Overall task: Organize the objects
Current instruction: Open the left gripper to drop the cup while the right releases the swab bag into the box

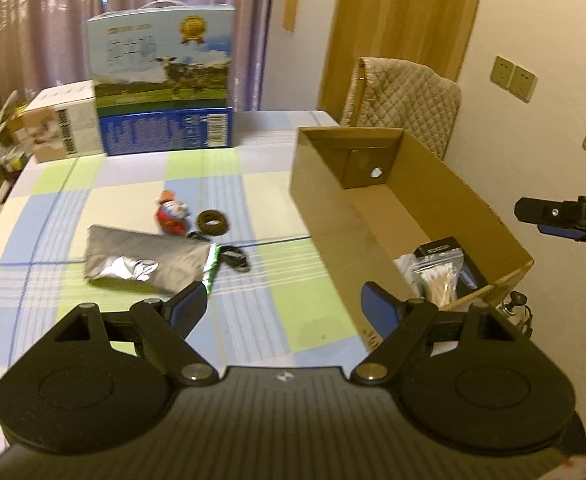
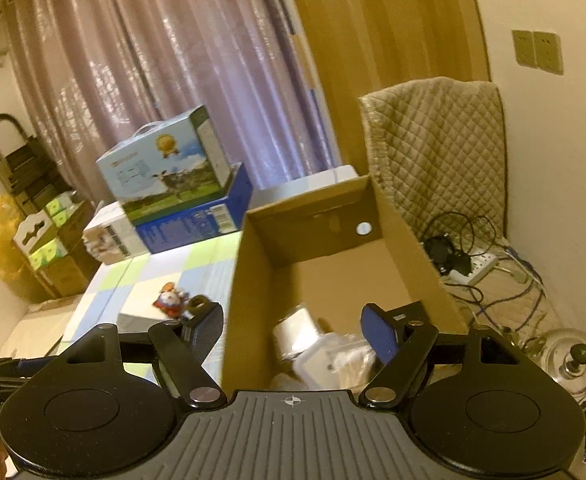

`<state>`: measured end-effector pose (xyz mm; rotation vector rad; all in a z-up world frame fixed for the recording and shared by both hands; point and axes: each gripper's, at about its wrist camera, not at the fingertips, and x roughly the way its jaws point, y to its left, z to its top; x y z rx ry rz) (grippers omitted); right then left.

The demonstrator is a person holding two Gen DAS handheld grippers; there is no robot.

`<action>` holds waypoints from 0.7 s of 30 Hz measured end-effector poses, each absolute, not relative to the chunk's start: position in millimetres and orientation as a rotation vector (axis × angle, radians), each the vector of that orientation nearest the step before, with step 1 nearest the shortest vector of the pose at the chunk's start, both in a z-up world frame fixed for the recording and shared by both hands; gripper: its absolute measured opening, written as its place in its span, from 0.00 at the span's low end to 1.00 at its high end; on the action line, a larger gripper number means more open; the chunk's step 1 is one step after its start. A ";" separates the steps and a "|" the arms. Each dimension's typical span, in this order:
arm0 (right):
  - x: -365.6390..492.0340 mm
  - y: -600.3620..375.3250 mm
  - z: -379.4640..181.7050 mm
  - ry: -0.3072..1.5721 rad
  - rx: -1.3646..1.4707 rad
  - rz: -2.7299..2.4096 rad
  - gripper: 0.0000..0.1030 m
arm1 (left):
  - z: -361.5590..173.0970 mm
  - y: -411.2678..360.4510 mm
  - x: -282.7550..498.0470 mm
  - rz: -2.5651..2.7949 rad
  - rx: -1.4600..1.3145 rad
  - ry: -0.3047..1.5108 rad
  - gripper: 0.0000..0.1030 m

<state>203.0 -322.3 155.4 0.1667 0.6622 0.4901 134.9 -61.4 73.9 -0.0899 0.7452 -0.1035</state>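
Checked cloth in green, blue and white is covering the table [image 1: 253,208]. Only the left wrist view is showing the silver foil pouch [image 1: 141,264], a black cord [image 1: 235,258] just beside its green end, and beyond them the red figurine [image 1: 171,216] with a dark ring [image 1: 213,222] next to it. The right wrist view is catching the figurine [image 2: 169,300] too, but also what the left is missing: a glass dome lid [image 2: 573,360] and a power strip with tangled cables [image 2: 481,264] past the box's right wall.

Left gripper [image 1: 283,304] is hovering over bare cloth, fingers wide apart, gripping nothing. Right gripper [image 2: 293,330] is hanging over the near end of the cardboard box [image 2: 405,216], fingers spread, nothing between them.

Inside the box: a bag of cotton swabs [image 1: 439,280] leaning on a black carton [image 1: 441,248], plus white packets, blurred.

Far edge: milk carton [image 1: 165,84] with a cow picture and gold medal; its lettering is too blurred to read.
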 end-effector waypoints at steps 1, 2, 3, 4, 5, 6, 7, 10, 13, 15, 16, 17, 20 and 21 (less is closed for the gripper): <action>198.8 -318.2 156.3 0.661 0.163 0.499 0.71 | 74.4 -55.7 129.5 -0.095 -0.091 0.746 0.79; 195.7 -314.0 157.0 0.663 0.160 0.506 0.71 | 74.6 -51.0 125.9 -0.088 -0.092 0.748 0.79; 191.8 -309.5 157.7 0.665 0.157 0.515 0.71 | 75.4 -45.5 121.7 -0.080 -0.095 0.748 0.79; 188.3 -305.9 158.1 0.665 0.154 0.522 0.71 | 75.5 -41.5 117.8 -0.073 -0.099 0.748 0.79; 185.7 -301.6 158.8 0.665 0.151 0.530 0.71 | 75.9 -36.2 113.2 -0.065 -0.103 0.749 0.79; 182.1 -297.6 159.7 0.664 0.147 0.538 0.71 | 76.3 -31.9 109.4 -0.059 -0.106 0.749 0.79; 178.7 -293.9 160.7 0.662 0.142 0.544 0.71 | 76.8 -27.8 105.3 -0.052 -0.110 0.749 0.79; 168.7 -283.2 163.0 0.659 0.129 0.562 0.71 | 77.5 -15.5 93.9 -0.034 -0.119 0.749 0.80; 159.7 -273.7 162.9 0.663 0.119 0.578 0.71 | 78.2 -6.1 84.4 -0.017 -0.126 0.749 0.80; 154.5 -266.8 161.8 0.667 0.108 0.590 0.71 | 77.8 -0.8 79.4 -0.011 -0.131 0.753 0.80; 151.9 -263.3 160.9 0.669 0.099 0.596 0.71 | 77.7 1.6 76.4 -0.007 -0.131 0.754 0.80; 149.5 -260.3 159.7 0.671 0.092 0.602 0.71 | 77.5 3.5 74.2 -0.003 -0.131 0.755 0.80; 144.1 -252.3 156.9 0.678 0.079 0.621 0.71 | 75.9 9.6 68.4 0.006 -0.140 0.757 0.80; 142.8 -249.7 156.2 0.679 0.076 0.627 0.71 | 75.5 11.5 66.7 0.009 -0.143 0.757 0.81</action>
